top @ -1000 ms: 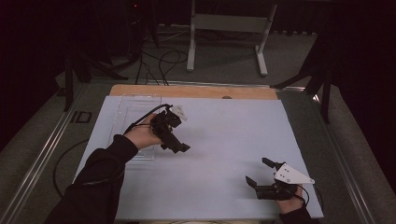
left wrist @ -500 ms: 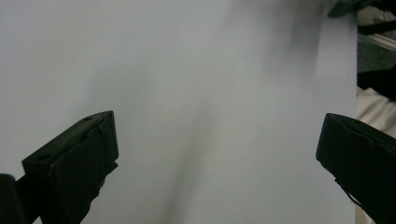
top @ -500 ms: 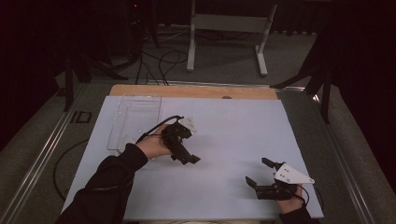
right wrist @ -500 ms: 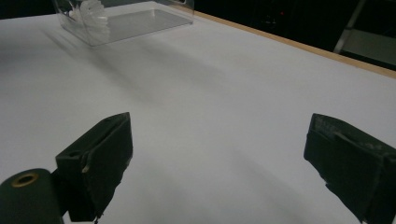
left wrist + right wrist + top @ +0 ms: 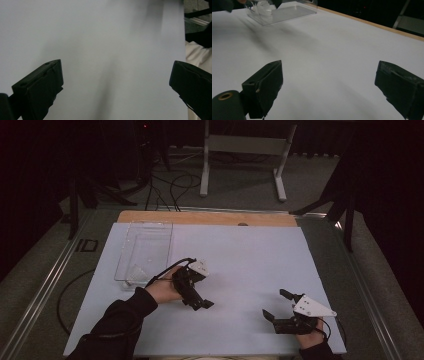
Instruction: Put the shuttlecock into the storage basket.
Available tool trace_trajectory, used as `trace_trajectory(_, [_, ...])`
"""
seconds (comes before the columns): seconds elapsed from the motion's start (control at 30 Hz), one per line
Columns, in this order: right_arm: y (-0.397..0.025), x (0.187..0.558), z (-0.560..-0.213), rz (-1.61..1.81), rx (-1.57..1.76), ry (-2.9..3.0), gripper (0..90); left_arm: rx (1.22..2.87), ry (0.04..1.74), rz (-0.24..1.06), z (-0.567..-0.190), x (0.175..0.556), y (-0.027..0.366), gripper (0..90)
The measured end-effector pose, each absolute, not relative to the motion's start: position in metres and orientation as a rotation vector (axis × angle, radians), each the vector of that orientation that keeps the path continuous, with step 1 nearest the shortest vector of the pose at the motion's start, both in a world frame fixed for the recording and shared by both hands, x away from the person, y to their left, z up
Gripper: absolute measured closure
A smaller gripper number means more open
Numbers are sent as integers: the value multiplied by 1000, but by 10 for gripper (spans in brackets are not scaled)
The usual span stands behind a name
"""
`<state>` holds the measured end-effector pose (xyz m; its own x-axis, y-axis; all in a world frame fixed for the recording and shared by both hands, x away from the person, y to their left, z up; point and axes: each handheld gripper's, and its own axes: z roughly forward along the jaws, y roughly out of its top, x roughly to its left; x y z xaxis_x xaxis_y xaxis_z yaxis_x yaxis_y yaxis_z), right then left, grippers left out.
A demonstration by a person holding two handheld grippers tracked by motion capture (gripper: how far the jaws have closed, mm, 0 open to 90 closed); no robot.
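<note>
My left gripper point(image 5: 200, 303) hovers low over the white table top point(image 5: 240, 255), left of centre, held by a hand in a dark sleeve. In the left gripper view its jaws stand wide apart, open point(image 5: 116, 82), with only bare white surface between them. My right gripper point(image 5: 275, 303) rests near the front right edge under its grey three-cornered plate. It is open point(image 5: 329, 85) and holds nothing.
A clear plastic tray point(image 5: 145, 245) lies at the far left of the table with a small crumpled clear thing point(image 5: 136, 271) at its near end. The right gripper view shows this tray point(image 5: 287, 11) far off. A wooden strip point(image 5: 210, 217) edges the far side.
My left gripper has moved from beside the tray toward the near side and to the right, and now sits lower over the middle of the table. The right gripper has stayed put.
</note>
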<state>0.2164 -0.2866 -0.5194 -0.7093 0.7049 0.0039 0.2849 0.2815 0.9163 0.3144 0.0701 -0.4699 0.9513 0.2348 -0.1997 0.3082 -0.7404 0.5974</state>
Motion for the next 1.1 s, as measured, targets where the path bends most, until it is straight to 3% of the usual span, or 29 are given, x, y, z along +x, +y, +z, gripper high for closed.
trace_trajectory(0.73, [-286,218,-521,1432,888,2168,84,2461,408,-120,-504,269,115,0])
trace_trajectory(1.1, [-285,218,-522,1432,887,2186,84,2368,479,-123,-514,257,148,0])
